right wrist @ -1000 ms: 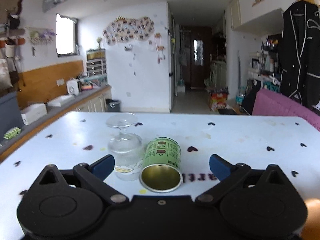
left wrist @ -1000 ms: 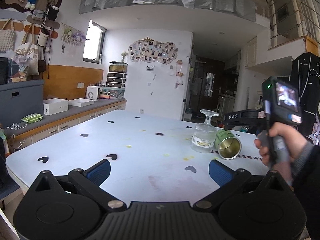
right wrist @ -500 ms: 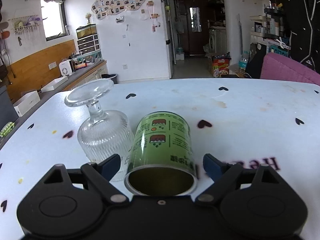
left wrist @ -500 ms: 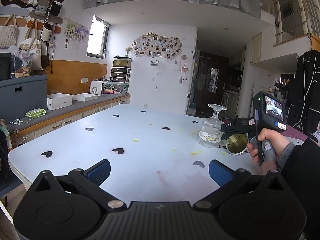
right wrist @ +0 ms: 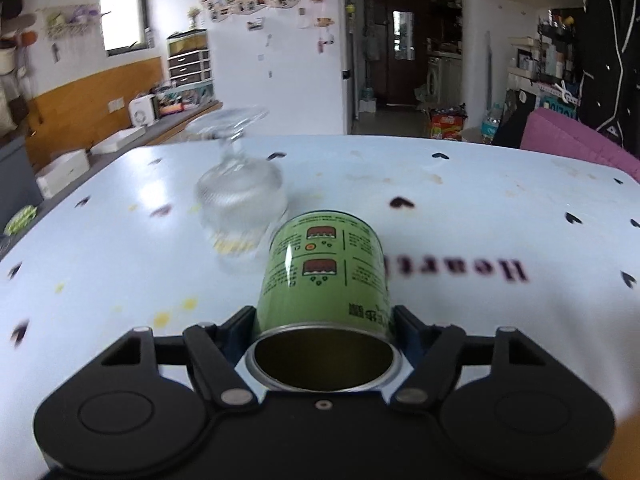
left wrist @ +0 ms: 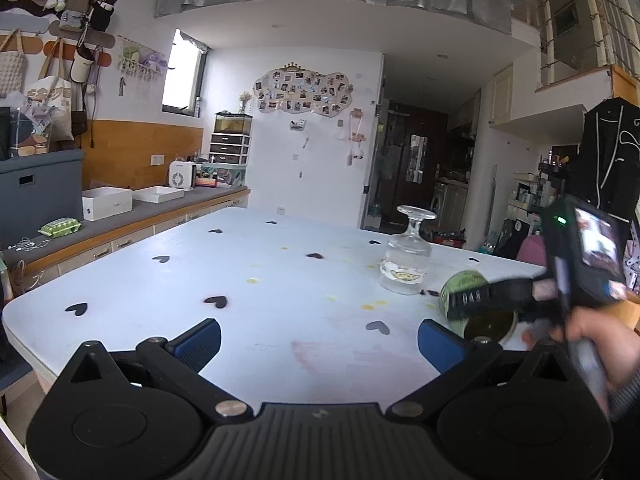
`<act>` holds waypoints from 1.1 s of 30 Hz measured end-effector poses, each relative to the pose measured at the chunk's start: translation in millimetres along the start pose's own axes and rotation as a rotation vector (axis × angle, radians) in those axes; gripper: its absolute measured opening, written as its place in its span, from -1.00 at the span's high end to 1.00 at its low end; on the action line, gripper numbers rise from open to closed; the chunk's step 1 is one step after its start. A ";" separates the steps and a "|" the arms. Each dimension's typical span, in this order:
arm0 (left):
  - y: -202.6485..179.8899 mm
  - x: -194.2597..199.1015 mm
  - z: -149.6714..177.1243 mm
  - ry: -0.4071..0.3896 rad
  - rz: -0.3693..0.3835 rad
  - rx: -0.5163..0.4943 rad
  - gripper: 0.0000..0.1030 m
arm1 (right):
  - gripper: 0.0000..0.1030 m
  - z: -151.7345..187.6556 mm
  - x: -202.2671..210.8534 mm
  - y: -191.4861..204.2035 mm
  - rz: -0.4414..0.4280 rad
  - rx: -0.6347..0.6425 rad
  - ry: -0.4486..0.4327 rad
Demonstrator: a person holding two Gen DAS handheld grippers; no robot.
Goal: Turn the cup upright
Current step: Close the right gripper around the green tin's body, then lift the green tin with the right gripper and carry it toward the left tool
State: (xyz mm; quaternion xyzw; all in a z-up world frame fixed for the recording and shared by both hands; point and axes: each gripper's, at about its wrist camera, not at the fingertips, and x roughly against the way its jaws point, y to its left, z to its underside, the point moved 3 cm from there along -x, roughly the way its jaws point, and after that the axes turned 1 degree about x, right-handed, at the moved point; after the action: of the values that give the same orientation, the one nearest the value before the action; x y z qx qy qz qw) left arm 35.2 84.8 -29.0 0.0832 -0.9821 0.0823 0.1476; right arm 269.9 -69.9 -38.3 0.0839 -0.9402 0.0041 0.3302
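Gripping green cup (right wrist: 326, 276), right claw (right wrist: 324, 328), "Heart" lettering (right wrist: 456, 270)

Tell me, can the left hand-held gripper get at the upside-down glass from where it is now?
Probably yes. The left hand-held gripper is open, with bare table ahead. The glass stands ahead to its right; only the right hand-held gripper, closed on the can, crowds one side.

Daylight from window (left wrist: 182, 76) upper left, room bright and even. White table (left wrist: 280, 280) shows soft sheen, faint shadows. Right wrist view motion-blurred: glass (right wrist: 240, 200) smeared, can (right wrist: 326, 268) sharp with glare streak. Strong fisheye bending at edges.
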 end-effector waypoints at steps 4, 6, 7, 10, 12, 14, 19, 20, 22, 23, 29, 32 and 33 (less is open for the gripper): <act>-7.5 -1.0 -1.8 -0.004 0.010 -0.005 -1.00 | -0.44 25.8 36.0 2.3 -0.052 0.025 0.005; -11.3 -3.7 -2.6 -0.001 0.016 -0.008 -1.00 | -0.44 38.9 51.8 1.4 -0.089 0.032 0.001; -13.5 -5.4 -2.7 0.003 0.023 -0.009 -1.00 | -0.44 45.5 59.8 0.8 -0.104 0.037 0.000; -23.2 -12.7 -3.0 0.016 0.053 -0.022 -1.00 | -0.44 62.9 82.1 -3.0 -0.157 0.049 0.000; -31.2 -20.2 -3.4 0.032 0.089 -0.041 -1.00 | -0.44 73.0 94.5 -5.1 -0.202 0.065 0.000; -39.9 -31.4 -4.4 0.066 0.142 -0.067 -1.00 | -0.44 81.7 104.1 -5.4 -0.239 0.099 -0.005; -63.5 -63.8 -11.7 0.154 0.228 -0.123 -1.00 | -0.44 96.8 121.5 -6.8 -0.290 0.169 -0.037; -67.9 -69.6 -15.1 0.164 0.242 -0.128 -1.00 | -0.44 98.4 123.7 -7.1 -0.298 0.176 -0.041; -75.8 -79.6 -21.9 0.185 0.276 -0.141 -1.00 | -0.44 100.9 126.9 -7.2 -0.303 0.189 -0.045; -79.7 -84.3 -23.9 0.199 0.293 -0.152 -1.00 | -0.44 102.1 128.1 -6.9 -0.308 0.202 -0.049; -97.6 -113.1 -22.9 0.317 0.377 -0.182 -1.00 | -0.44 109.4 136.7 -0.9 -0.338 0.282 -0.076; -102.0 -122.9 -16.2 0.373 0.398 -0.188 -1.00 | -0.44 114.2 142.1 4.5 -0.347 0.343 -0.097; -103.0 -125.0 -13.4 0.390 0.406 -0.194 -1.00 | -0.44 115.4 143.4 5.7 -0.354 0.357 -0.102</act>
State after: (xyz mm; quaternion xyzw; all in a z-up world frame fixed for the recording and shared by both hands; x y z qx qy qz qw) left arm 176.0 4.5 -40.2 -0.1467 -0.9351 0.0301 0.3212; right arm 87.2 -93.8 -39.1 0.3041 -0.9107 0.1079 0.2579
